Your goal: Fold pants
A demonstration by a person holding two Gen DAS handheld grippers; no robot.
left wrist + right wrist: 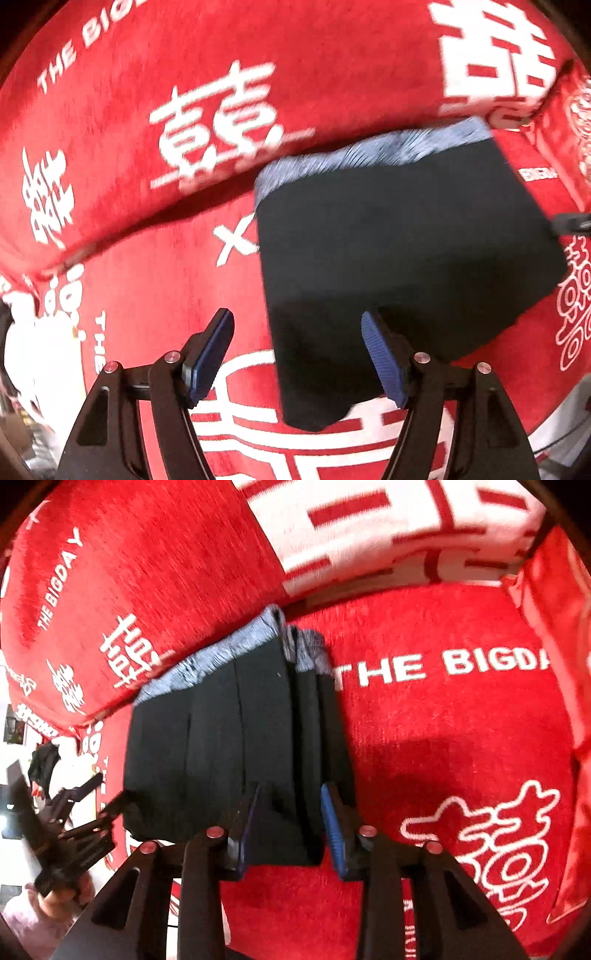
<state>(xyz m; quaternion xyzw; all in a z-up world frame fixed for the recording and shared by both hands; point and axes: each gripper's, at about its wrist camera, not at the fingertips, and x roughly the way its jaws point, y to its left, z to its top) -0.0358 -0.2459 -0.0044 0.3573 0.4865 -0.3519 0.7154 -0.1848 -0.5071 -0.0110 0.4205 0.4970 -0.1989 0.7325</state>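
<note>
Looking along the left gripper (297, 354), its wide jaws are empty; the folded black pants (399, 258) lie ahead and rightward on the red sofa cover (155, 295). From the right gripper (291, 823), open jaws straddle the pants' near edge; square and press that edge before withdrawing.

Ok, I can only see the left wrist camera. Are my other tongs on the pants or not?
Observer: Sort of. In the right wrist view, the near edge of the folded pants sits between the right tongs. I can't tell if they are squeezing it.
Operator: Does the fold look neat from that side?
Observer: Not quite. That side shows several stacked layers, and a second grey waistband strip pokes out to the right of the main waistband.
</note>
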